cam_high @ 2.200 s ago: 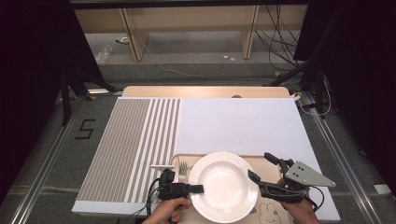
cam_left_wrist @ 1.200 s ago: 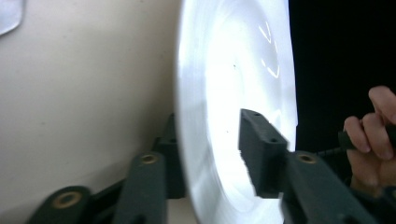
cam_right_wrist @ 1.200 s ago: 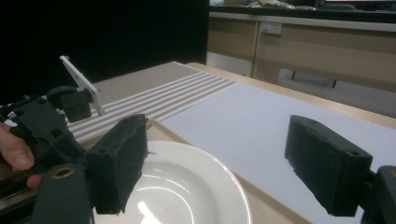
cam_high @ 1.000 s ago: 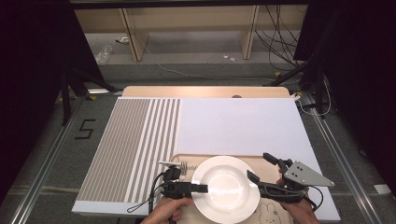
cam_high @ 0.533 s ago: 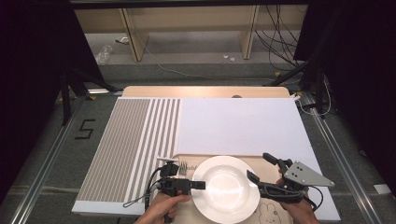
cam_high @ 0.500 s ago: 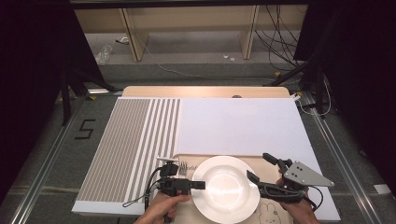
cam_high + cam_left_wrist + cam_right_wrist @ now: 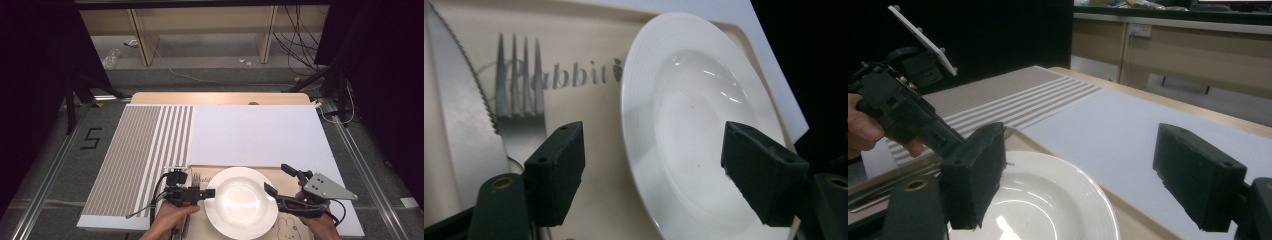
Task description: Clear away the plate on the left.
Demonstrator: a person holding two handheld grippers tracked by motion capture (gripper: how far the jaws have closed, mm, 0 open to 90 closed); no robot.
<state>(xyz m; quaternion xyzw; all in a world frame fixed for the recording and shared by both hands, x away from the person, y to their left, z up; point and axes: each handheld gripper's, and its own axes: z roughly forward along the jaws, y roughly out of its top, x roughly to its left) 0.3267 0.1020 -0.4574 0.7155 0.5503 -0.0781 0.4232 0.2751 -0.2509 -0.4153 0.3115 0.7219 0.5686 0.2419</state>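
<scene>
A white plate (image 7: 241, 201) rests on a beige tray (image 7: 210, 172) at the table's near edge. My left gripper (image 7: 195, 192) hangs over the plate's left rim, open. Its jaws have just been opening, and in the left gripper view (image 7: 654, 170) they straddle the rim of the plate (image 7: 704, 125) without pressing on it. A fork (image 7: 521, 100) and a serrated knife (image 7: 459, 115) lie on the tray to the plate's left. My right gripper (image 7: 276, 178) stands open at the plate's right rim. In the right gripper view (image 7: 1083, 175) nothing sits between its jaws, and the plate (image 7: 1048, 200) lies below.
A grey-and-white striped mat (image 7: 140, 150) covers the table's left half and a plain white mat (image 7: 255, 132) the right. The wooden table edge (image 7: 220, 97) runs along the far side, with floor and cables beyond. The tray carries the printed word "Rabbit" (image 7: 569, 75).
The left gripper has risen a little over the plate's left rim and its jaws stand wider apart. The plate and the right gripper have stayed in place.
</scene>
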